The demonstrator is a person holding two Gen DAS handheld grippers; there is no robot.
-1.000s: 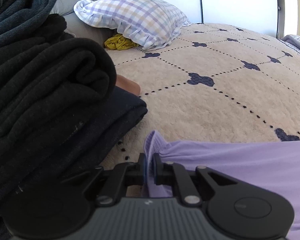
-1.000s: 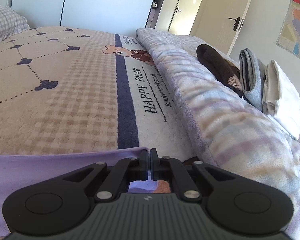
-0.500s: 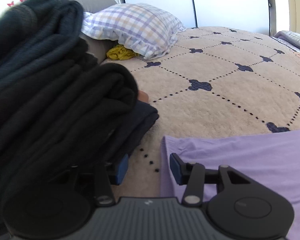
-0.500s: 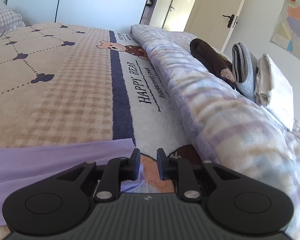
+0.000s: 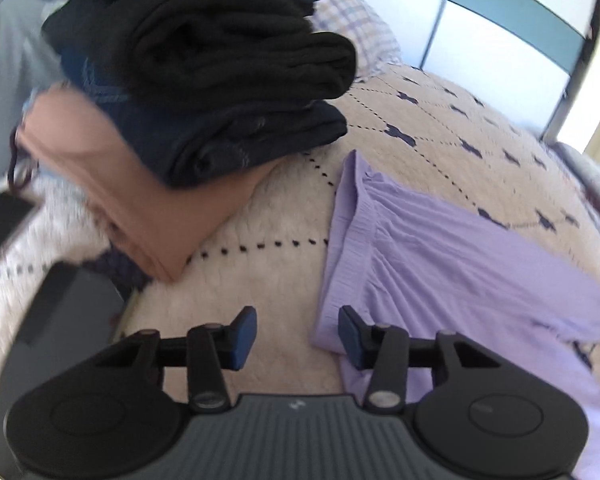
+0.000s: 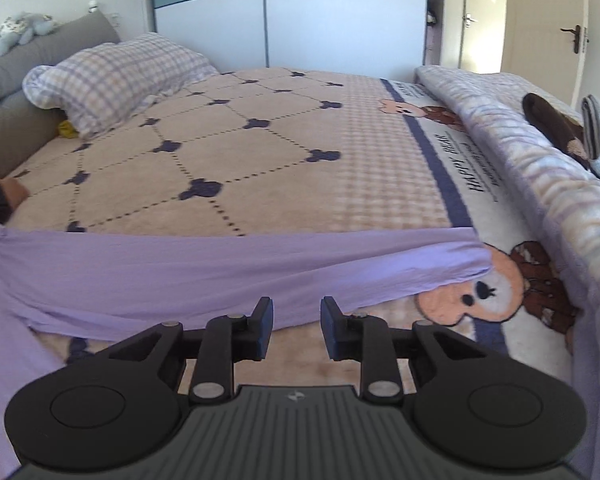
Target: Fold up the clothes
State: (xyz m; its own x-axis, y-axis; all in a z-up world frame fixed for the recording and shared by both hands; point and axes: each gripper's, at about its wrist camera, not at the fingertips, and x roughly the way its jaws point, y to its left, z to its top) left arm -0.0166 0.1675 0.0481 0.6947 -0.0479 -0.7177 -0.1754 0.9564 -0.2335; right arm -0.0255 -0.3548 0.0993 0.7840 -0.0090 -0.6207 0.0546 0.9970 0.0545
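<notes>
A home bedroom: bed [image 6: 260,168], plaid pillow [image 6: 116,76], wardrobe [image 6: 292,20].

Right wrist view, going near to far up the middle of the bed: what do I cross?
Right gripper, open → lavender garment lying flat → beige blanket with dark clover marks → blue and white wardrobe.

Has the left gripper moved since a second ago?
Yes. The left gripper has let go of the lilac garment and pulled back from the stack of folded dark clothes.

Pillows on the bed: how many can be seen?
1. The checked pillow lies at the head of the bed, against the grey headboard. Others may be hidden outside the views.
</notes>
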